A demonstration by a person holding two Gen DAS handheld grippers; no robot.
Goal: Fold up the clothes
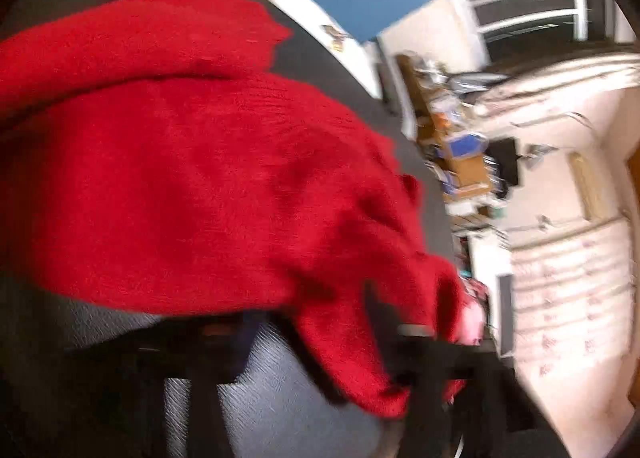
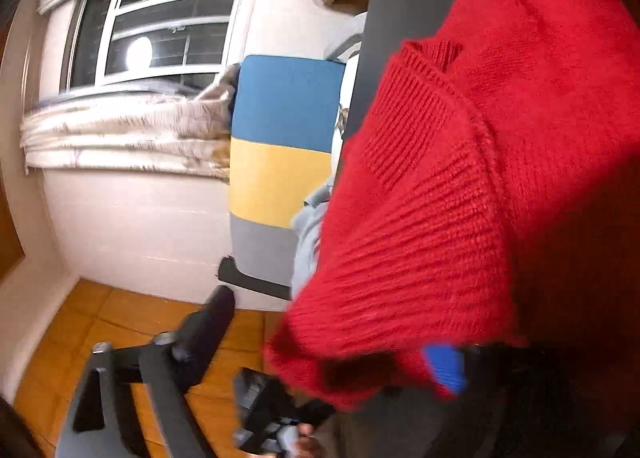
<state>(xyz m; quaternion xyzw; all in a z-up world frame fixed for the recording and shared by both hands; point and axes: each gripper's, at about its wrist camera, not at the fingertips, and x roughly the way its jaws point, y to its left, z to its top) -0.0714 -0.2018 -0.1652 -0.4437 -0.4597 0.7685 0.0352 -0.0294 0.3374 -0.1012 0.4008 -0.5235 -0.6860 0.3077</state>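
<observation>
A red knit sweater [image 1: 180, 178] lies bunched on a dark grey table [image 1: 352, 70]. In the left wrist view one corner is pulled to a point [image 1: 380, 394] beside the right-hand finger [image 1: 424, 374] of my left gripper [image 1: 312, 378]. Blur hides whether the jaws pinch it. In the right wrist view the sweater's ribbed hem [image 2: 400, 238] hangs over the blue-padded finger [image 2: 444, 370] of my right gripper [image 2: 328, 350]. Its other finger [image 2: 204, 326] stands far off to the left, so it is open. A hand [image 2: 308, 444] holds the left gripper [image 2: 272, 398] just below the hem.
The table edge [image 2: 360, 98] runs beside a blue, yellow and grey panel [image 2: 280, 138]. A window [image 2: 160, 38] and pale curtain [image 2: 120, 130] are behind it, with an orange tiled floor [image 2: 100, 318] below. Cluttered shelves [image 1: 452, 138] stand past the table.
</observation>
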